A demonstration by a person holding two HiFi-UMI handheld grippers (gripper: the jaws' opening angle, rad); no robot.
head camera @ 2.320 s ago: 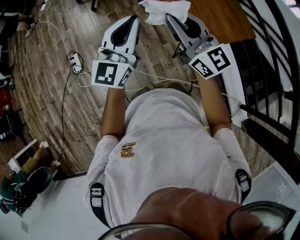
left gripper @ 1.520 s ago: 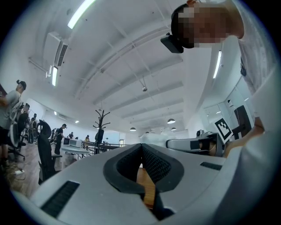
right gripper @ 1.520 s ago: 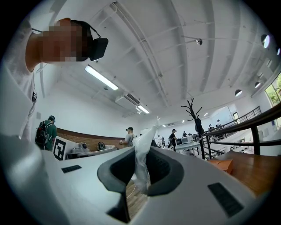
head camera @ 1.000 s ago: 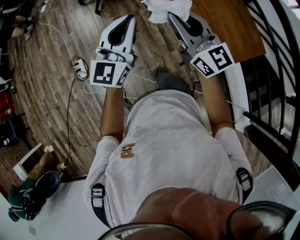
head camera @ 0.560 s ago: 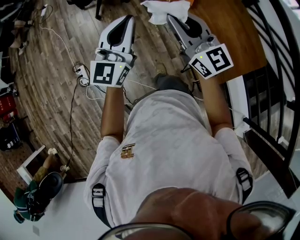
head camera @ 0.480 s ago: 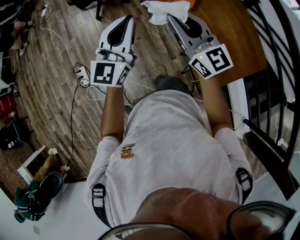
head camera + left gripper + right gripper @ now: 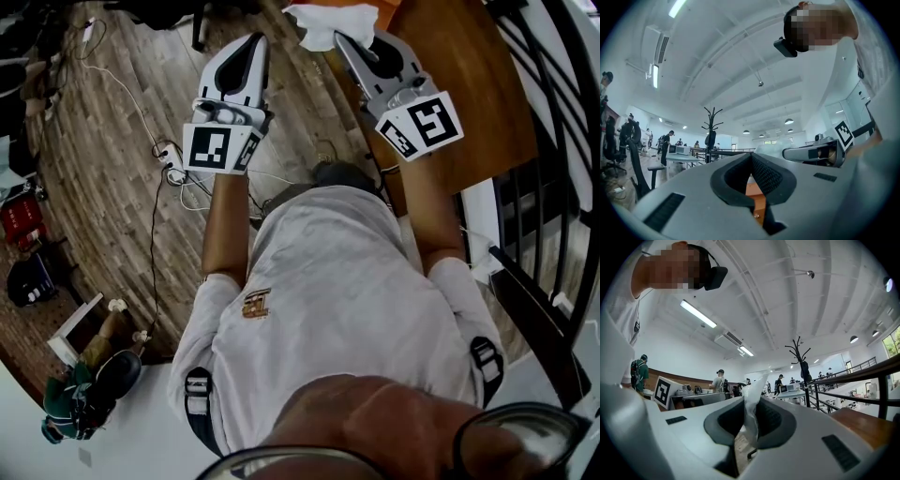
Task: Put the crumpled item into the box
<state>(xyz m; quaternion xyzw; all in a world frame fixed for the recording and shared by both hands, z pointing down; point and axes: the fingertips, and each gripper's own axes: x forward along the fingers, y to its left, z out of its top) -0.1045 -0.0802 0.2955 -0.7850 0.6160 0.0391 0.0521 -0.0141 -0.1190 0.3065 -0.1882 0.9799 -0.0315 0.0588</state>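
The crumpled item is a white, tissue-like wad at the top of the head view. My right gripper is shut on it. In the right gripper view the white sheet stands pinched between the dark pads of the right gripper. My left gripper is held level beside it, to the left, over the wooden floor. In its own view the left gripper is shut, with nothing between its pads. A bit of orange shows just beyond the wad; I cannot tell what it is.
A brown wooden table lies under and right of the right gripper. Black railing runs along the right. Cables and a power strip lie on the plank floor at left. A coat stand and people at desks are far off.
Both grippers have been carried forward together. The floor has slid back and more of the wooden table shows under the right gripper. The grip on the white wad is unchanged.
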